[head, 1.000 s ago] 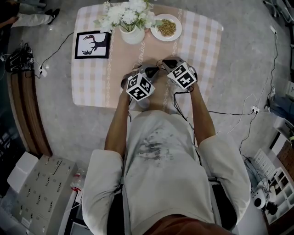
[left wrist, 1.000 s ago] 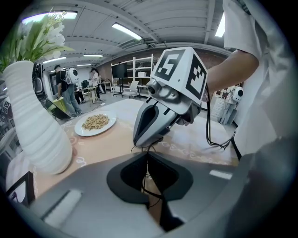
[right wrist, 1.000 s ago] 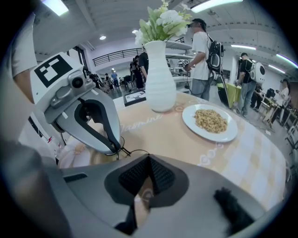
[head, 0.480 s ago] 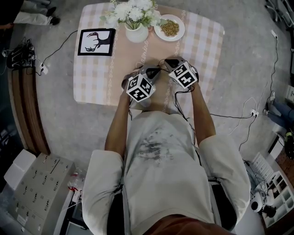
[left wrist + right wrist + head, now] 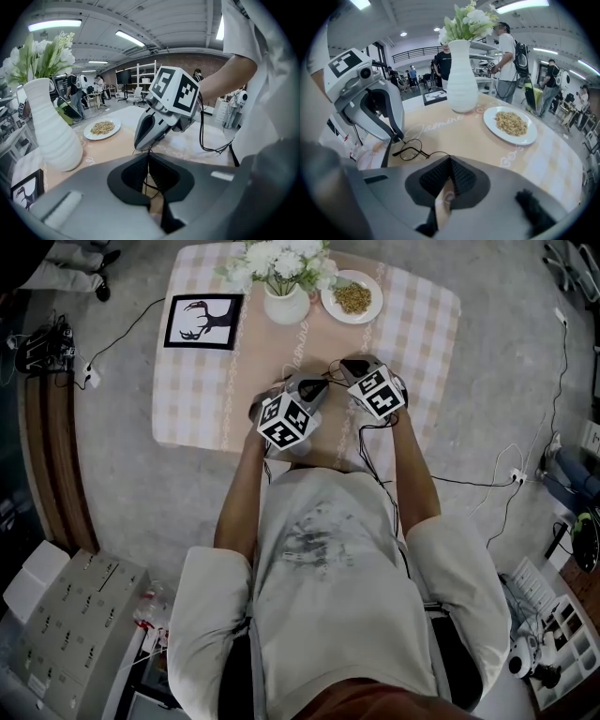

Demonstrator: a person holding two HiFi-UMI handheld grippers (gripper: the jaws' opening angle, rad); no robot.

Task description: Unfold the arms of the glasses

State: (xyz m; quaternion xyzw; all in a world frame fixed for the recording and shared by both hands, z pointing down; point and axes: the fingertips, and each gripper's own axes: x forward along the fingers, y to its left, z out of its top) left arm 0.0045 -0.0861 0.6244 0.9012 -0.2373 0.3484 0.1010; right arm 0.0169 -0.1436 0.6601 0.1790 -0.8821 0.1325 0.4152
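**Glasses held at both ends, low on the bench**

We find the glasses, a thin wire frame with round lenses, low on the beige middle strip of the bench, on the half nearer the person. In the right gripper view one round lens shows whole. The wire beyond its bridge runs in under the tip of the right tongs, whose jaws are clenched together on it.

At the other end of the frame the left tongs come down onto the glasses. A dark bar slants away from their tip, and we cannot tell whether it is an arm of the glasses or part of the tongs. In the left gripper view the jaws stand all but together, with a fine wire of the glasses caught in the narrow gap between them. So both tongs are grasping the glasses, tips close together and pointing down at the bench. In the head view the glasses are hidden under the tongs and their marker cubes.

Beyond the tongs, toward the far edge of the bench, stands a white vase of white flowers. Just beside it to the right is a white plate of grain. A framed stag picture lies on the checked cloth to the left, well apart from the tongs.
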